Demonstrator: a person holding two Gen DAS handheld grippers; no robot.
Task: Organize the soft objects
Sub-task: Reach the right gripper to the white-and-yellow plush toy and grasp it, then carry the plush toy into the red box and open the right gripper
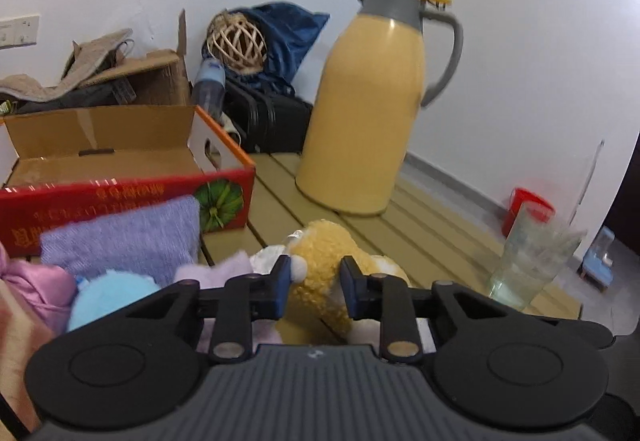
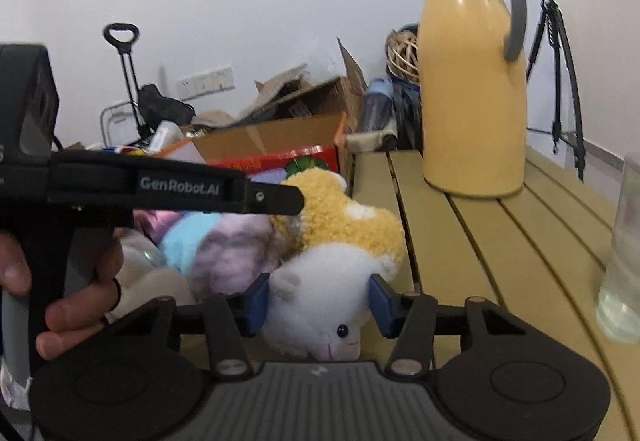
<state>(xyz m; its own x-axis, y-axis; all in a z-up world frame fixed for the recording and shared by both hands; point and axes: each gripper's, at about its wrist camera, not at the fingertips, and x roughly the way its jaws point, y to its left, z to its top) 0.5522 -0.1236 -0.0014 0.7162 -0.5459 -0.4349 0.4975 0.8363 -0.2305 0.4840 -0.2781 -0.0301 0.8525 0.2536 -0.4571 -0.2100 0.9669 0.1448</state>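
**Both grippers at the plush toy**

The yellow-and-white plush toy [image 2: 340, 237] lies on the slatted table [image 2: 500, 241], near the red box [image 1: 120, 201]. It looks light and squashy; the body is the best hold. The left gripper [image 1: 315, 287] and right gripper [image 2: 319, 307] stand open around it. A glass [image 1: 528, 261] and a thermos [image 1: 368, 113] stand at the right.

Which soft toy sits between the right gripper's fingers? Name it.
The yellow-and-white plush lamb: its white head lies between the right gripper fingers; the blue plush and lilac plush lie behind.

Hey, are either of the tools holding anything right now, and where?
Both straddle the plush toy: left tool around its yellow back, right tool around its white head. Firm grip cannot be told.
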